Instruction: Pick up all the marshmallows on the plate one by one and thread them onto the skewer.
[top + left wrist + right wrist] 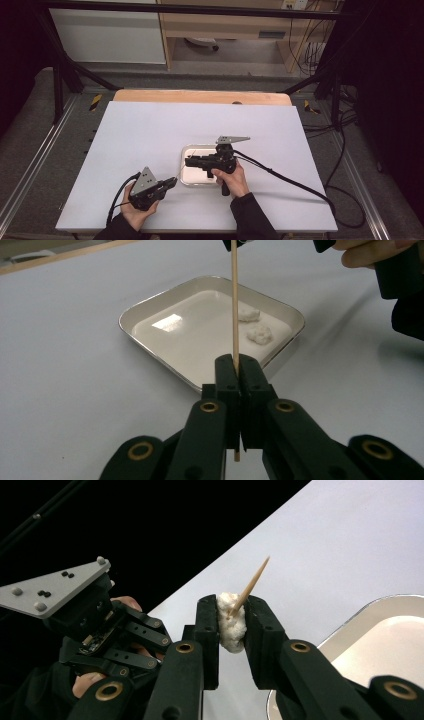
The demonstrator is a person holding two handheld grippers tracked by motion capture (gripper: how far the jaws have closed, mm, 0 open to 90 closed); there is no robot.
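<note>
**Threading a soft white piece onto a skewer, above the tray's near edge**

The left gripper (235, 371) was clamped tight on a thin wooden skewer (234, 300), jaws pressed together with the stick running up between them. The right gripper (232, 622) was closed on a soft white lump (230, 622), and the skewer's pointed tip (255, 577) stuck out through it. In the left gripper view, 2 more white pieces (255, 325) lay at the far side of a shallow metal tray (150, 347).

The step in hand looked like pushing the lump along the stick. Done well, that meant sliding it straight down the skewer's line, with the left hand (135, 212) holding steady so the thin wood would not bend or snap, and a squeeze light enough not to tear the lump.

In the high view the tray sat mid-table on the white tabletop (150, 130), with bare surface on every side. The table's front edge lay near the left hand; the cable (290, 181) trailed off right.
</note>
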